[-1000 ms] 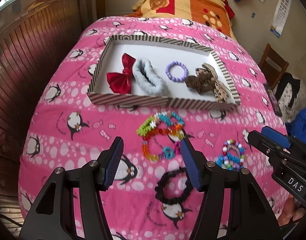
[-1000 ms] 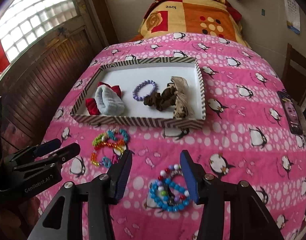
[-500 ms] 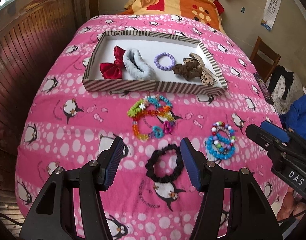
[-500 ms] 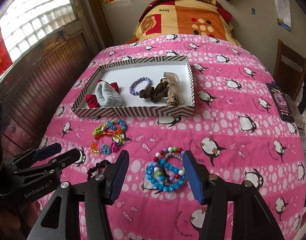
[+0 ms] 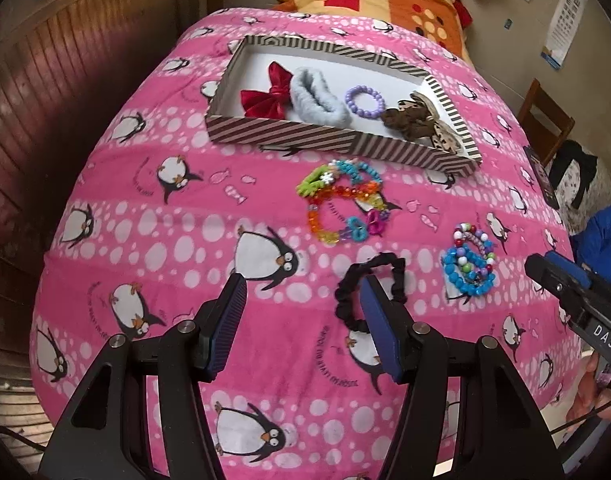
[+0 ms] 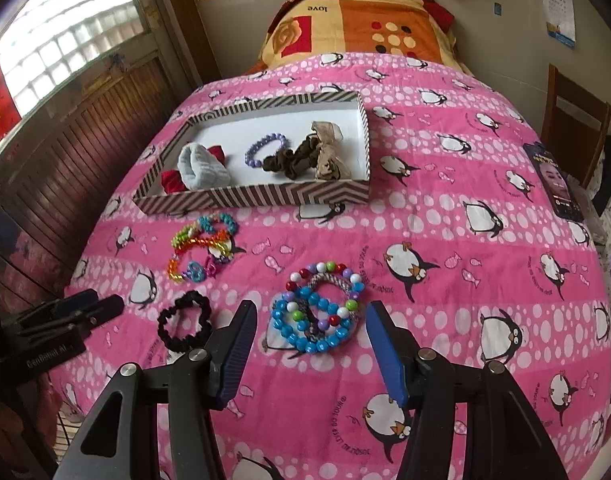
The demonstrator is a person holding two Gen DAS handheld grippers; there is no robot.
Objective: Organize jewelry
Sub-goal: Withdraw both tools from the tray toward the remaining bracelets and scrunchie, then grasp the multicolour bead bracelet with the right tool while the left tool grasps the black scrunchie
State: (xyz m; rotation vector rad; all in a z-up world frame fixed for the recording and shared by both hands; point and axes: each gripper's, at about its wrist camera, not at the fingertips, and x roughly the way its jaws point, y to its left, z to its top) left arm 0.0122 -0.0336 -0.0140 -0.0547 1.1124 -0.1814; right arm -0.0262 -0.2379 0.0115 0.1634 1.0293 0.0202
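The striped box (image 6: 257, 196) on the pink blanket (image 6: 445, 248) holds a red bow (image 5: 265, 94), a gray scrunchie (image 5: 317, 98), a purple bracelet (image 5: 364, 100) and a brown scrunchie (image 5: 409, 120). Bead bracelets (image 6: 317, 316) and a black scrunchie (image 6: 184, 321) lie outside it. The left gripper (image 5: 301, 320) and right gripper (image 6: 309, 348) are both wide apart, holding nothing.

"DAS" in white on the right tongs (image 5: 561, 280) | "GenRobot.AI" on the left tongs (image 6: 87, 308) | "love", upside down, on the orange quilt (image 6: 365, 20) | writing on the wall calendar (image 5: 563, 36) too small to read

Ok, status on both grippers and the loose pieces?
Left gripper open, empty. Right gripper open over blue bead bracelets. Black fabric scrunchie and rainbow bead bracelets outside striped tray.
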